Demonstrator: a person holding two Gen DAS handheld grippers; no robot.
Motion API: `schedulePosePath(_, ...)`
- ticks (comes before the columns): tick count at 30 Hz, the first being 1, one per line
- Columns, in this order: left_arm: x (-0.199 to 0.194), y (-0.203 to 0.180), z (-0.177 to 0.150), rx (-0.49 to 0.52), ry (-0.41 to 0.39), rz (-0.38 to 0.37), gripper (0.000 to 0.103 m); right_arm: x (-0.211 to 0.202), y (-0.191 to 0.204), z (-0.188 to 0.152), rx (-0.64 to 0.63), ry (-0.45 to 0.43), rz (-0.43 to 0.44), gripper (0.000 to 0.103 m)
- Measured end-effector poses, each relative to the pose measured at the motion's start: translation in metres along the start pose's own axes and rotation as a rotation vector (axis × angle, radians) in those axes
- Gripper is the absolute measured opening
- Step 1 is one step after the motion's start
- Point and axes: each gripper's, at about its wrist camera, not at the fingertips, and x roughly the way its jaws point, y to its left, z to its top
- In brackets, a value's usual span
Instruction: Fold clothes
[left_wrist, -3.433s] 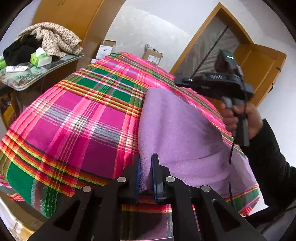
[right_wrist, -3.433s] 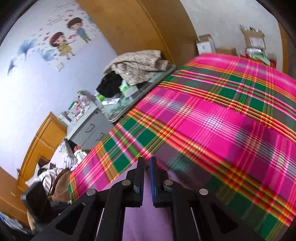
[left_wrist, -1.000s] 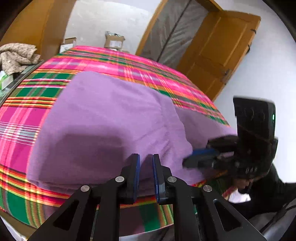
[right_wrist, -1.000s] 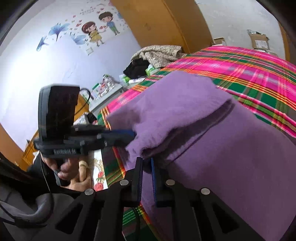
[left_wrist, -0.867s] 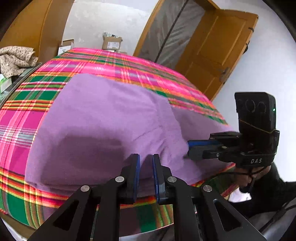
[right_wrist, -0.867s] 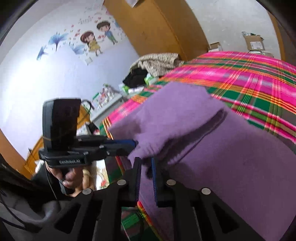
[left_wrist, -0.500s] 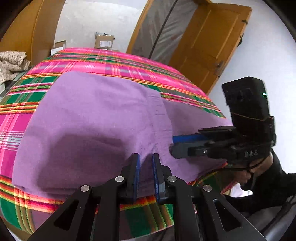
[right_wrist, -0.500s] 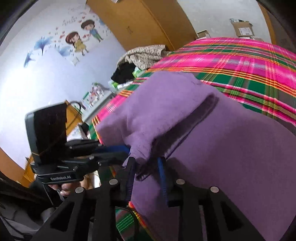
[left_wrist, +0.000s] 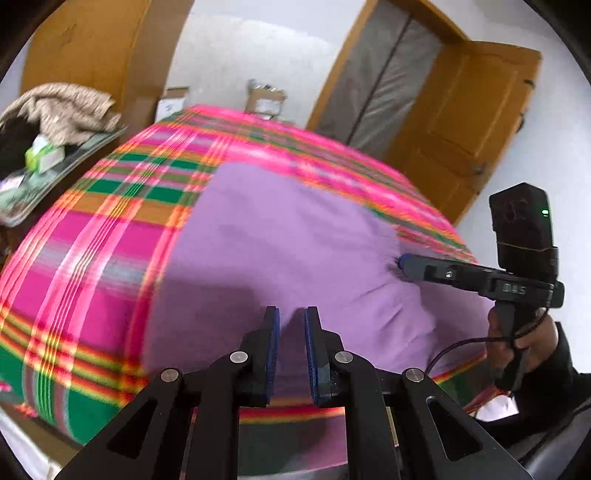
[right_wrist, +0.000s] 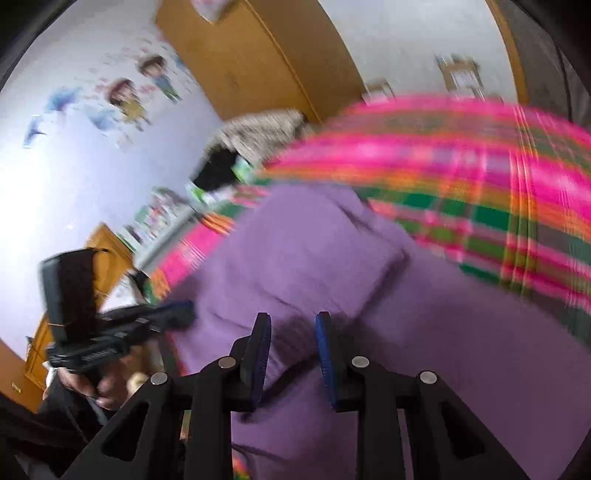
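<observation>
The purple cloth (left_wrist: 295, 240) lies folded at the bed's (left_wrist: 92, 236) near edge. The left gripper (left_wrist: 291, 328) pinches its near hem; the right gripper (right_wrist: 291, 328), jaws closing with cloth between them, works the right end, nearer the fold.

This is a bedroom in a home. A bed (left_wrist: 110, 229) fills the middle, spread with a pink, green and orange plaid blanket (right_wrist: 498, 192). A wooden door (left_wrist: 476, 122) stands open beside a grey screened doorway (left_wrist: 384, 88). Cartoon children and flower stickers (right_wrist: 125, 96) decorate the pale wall. A tall wooden wardrobe (right_wrist: 266, 55) stands in the corner, cardboard boxes (left_wrist: 264, 99) sit against the far wall, and a cluttered surface (left_wrist: 44, 162) beside the bed carries heaped clothes (left_wrist: 62, 107).
</observation>
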Motion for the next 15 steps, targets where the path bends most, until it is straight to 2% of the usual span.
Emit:
schedulePosePath(2,-0.001,0.006,-0.005,-0.012,0.002,-0.008,0.014,0.002,-0.009,-0.001,0.035,0.014,0.001,0.019)
schedulePosePath(5,-0.007,0.007,-0.005,-0.010,-0.008,-0.007,0.014,-0.004,-0.011,0.005,0.039,-0.015,-0.017,0.019)
schedulePosePath(10,-0.001,-0.004,0.010,0.001,-0.040,-0.016,0.014,-0.005,-0.009,0.023,0.056,-0.058,-0.011,0.019)
schedulePosePath(14,0.012,-0.011,0.029,0.025,-0.043,0.010,0.014,0.008,-0.008,0.043,0.075,-0.062,0.009,0.019)
schedulePosePath(15,0.015,-0.013,0.034,0.031,-0.044,0.017,0.017,0.013,-0.012,0.047,0.095,-0.060,0.015,0.019)
